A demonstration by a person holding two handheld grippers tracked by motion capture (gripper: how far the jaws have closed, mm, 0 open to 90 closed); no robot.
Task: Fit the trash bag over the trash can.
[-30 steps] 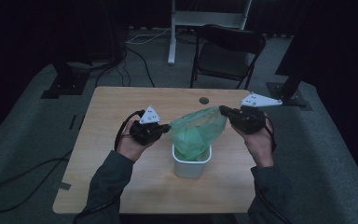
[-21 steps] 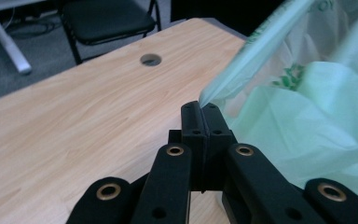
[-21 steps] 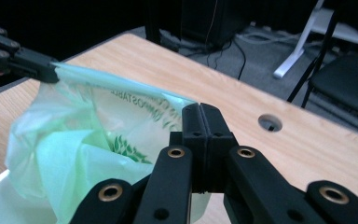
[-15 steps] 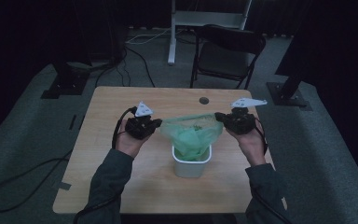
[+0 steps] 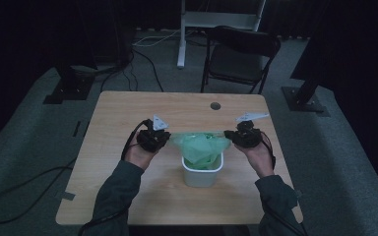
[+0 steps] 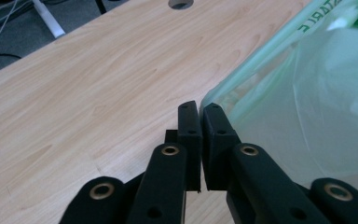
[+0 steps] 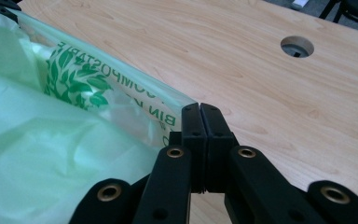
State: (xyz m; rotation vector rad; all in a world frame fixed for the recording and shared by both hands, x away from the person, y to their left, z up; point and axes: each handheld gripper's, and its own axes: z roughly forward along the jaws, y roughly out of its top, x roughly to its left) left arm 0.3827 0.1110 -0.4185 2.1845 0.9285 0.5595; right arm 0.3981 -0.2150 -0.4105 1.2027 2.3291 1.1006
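Two grippers are pinching one green bag (image 5: 200,147) taut over one white bin (image 5: 203,173). The left gripper (image 5: 166,137) is clamping its left edge. The right gripper (image 5: 228,136) is clamping its right edge.

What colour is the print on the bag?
Dark green leaves and lettering on the pale green bin liner, clearest in the right gripper view.

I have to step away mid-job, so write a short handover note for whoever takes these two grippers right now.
Left gripper: jaws shut on the green bin liner's left edge.
Right gripper: jaws shut on its right edge.
Liner is stretched between them above the small white bin in the middle of the table, its bottom hanging into the bin.
Done: liner opened and started into the bin.
Left: lower it fully, fold the rim over the bin's edge, release.
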